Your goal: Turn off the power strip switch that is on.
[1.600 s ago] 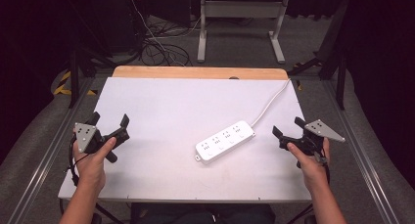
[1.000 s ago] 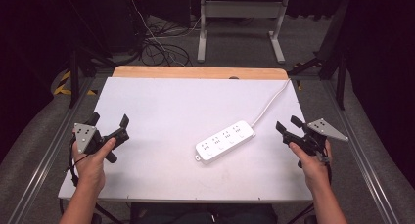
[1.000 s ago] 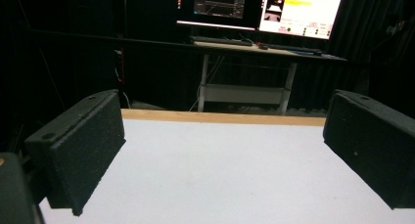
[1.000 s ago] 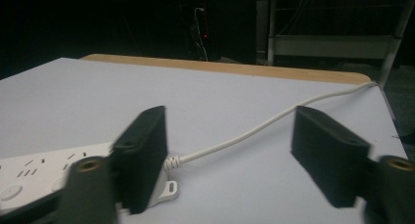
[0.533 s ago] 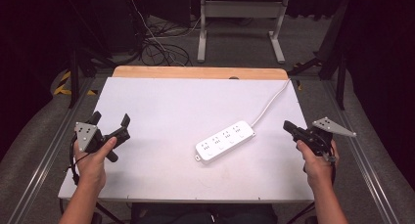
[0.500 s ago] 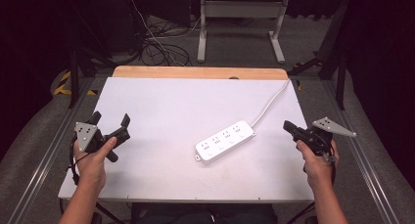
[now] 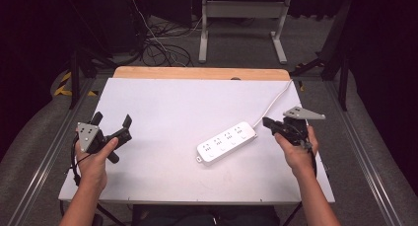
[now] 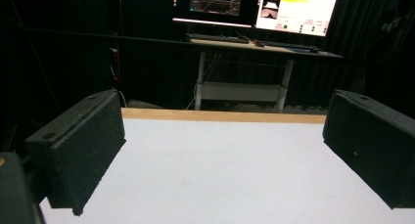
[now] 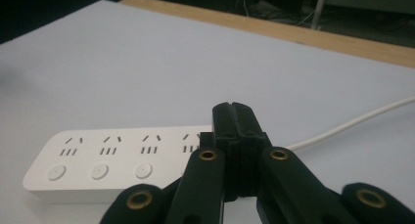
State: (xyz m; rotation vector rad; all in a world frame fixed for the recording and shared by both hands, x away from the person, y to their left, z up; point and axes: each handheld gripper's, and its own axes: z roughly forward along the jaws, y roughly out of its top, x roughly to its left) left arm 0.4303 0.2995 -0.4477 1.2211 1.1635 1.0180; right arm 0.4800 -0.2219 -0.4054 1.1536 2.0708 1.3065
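Two grippers in play, one object of interest.

High view: the white power strip (image 7: 226, 143) lies flat on the white table (image 7: 162, 102), right of centre, untouched. Its long axis runs diagonally, near-left end to far-right end; the cord (image 7: 272, 103) leaves the far-right end and trails off toward the table's far right corner. Socket face up. The right gripper (image 7: 268, 122) sits just beside that cord end, jaws pressed together, tip aimed left at the strip but apart from it. The left gripper (image 7: 112, 121) hovers over the near-left of the table, well apart from the strip, jaws spread.

Left gripper view: both black pads wide apart, nothing between them, bare table ahead, with monitors (image 8: 254, 6) on a desk beyond the far edge.

Right gripper view: the jaws meet with no gap, pinching nothing. The strip (image 9: 117, 158) lies just beyond the tip, four socket groups with round buttons visible; cord (image 9: 352, 123) runs off right.

Judgement: work is at the approach stage; no contact, grasp or shift of the strip yet, so all handling remains.
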